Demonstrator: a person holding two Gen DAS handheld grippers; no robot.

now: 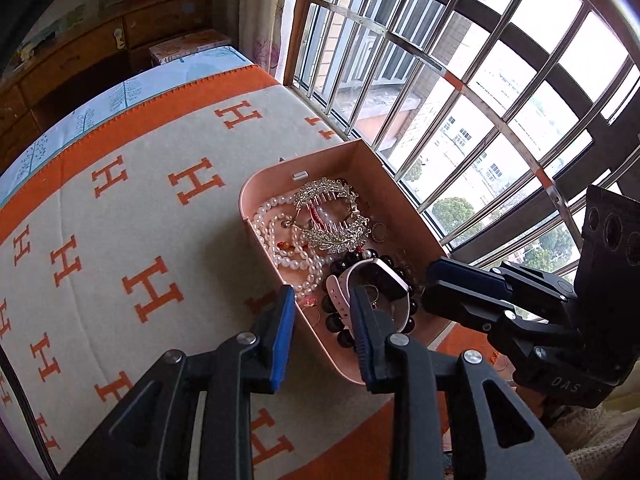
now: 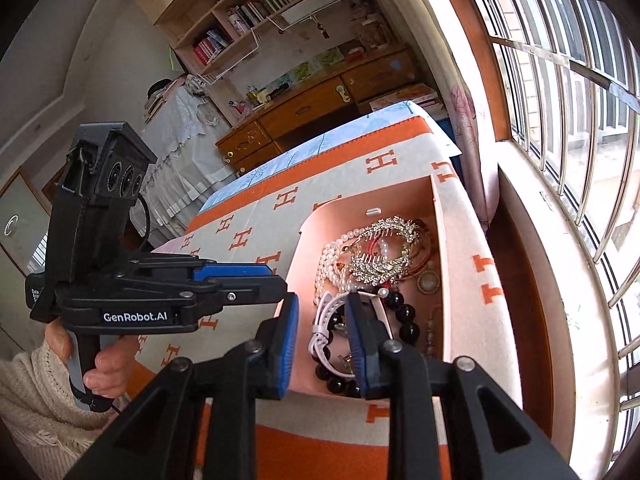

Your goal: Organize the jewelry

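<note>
Orange-H blanket (image 1: 120,208); pink jewelry box (image 1: 372,168); both grippers' fingers (image 1: 285,312) slightly apart, empty

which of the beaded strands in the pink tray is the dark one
The black bead bracelet at the near end of the pink tray, looped around the pink-strapped watch. The pearl strands further in are white and smaller-beaded.

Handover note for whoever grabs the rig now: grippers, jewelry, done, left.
Left gripper: open, straddling the near wall of the pink box, holding nothing.
Right gripper: open over the pink-strapped watch, nothing held.
Items: pearl strands, two rhinestone hair combs, black bead bracelet and watch lie tangled in the box on the orange H blanket.
Done: nothing sorted.
Left: lift out and separate each piece.
</note>
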